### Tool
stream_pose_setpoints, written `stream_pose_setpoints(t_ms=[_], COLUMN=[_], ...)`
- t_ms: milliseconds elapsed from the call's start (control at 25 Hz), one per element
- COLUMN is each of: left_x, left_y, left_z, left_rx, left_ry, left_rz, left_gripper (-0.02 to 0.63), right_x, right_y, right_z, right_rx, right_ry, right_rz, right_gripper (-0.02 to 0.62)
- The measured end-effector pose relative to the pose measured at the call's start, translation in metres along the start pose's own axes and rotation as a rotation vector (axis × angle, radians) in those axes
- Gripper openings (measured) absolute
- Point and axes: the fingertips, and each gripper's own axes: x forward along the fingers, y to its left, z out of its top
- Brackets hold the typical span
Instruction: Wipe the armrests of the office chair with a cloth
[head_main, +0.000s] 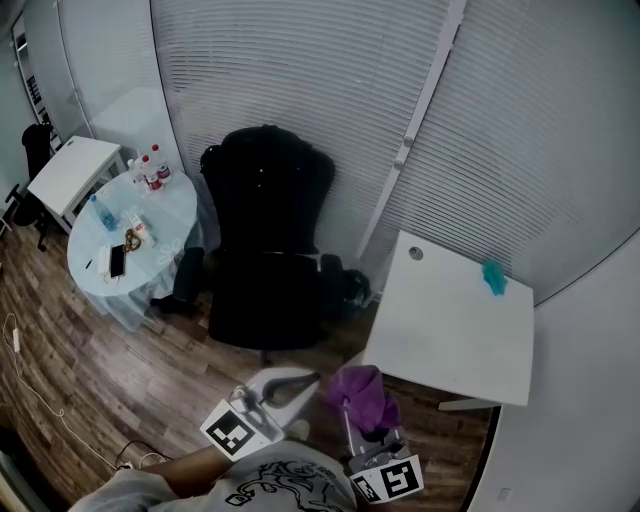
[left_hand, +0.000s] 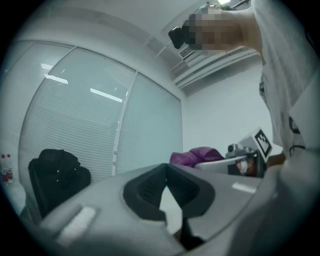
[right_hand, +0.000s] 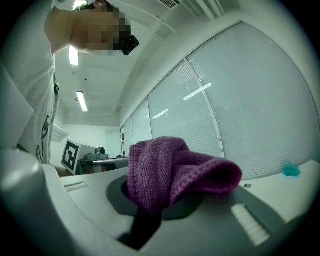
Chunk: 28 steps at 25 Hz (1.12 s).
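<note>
The right gripper (right_hand: 160, 207) has its jaws clamped on a bunched purple cloth (right_hand: 175, 170), just beside the white bench (head_main: 450, 330). The left gripper (left_hand: 166, 167) has its jaws together at the tips, holding nothing. The black office chair (head_main: 265, 240) stands apart from both grippers, its 2 armrests (head_main: 188, 272) untouched.

One office chair (head_main: 265, 250); one cloth (head_main: 362, 395); two hand-held grippers (head_main: 303, 384) (head_main: 366, 424).
</note>
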Motion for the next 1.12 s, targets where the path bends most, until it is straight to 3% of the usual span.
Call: stream_pose_setpoints(t_ms=[520,1120], left_x=[0.023,0.025], left_y=[-0.013,0.023], left_z=[-0.019,-0.024], left_rx=[-0.020,-0.008], left_ry=[0.020,0.012], left_rz=[0.063,0.094], left_gripper=[0.003,0.003], right_x=[-0.015,0.017], right_y=[-0.026,-0.035], right_z=[-0.009,-0.016], right_rx=[-0.004,-0.022], right_ry=[0.025,0.041], right_rz=[0.050,0.066], right_gripper=[0.043,0.043])
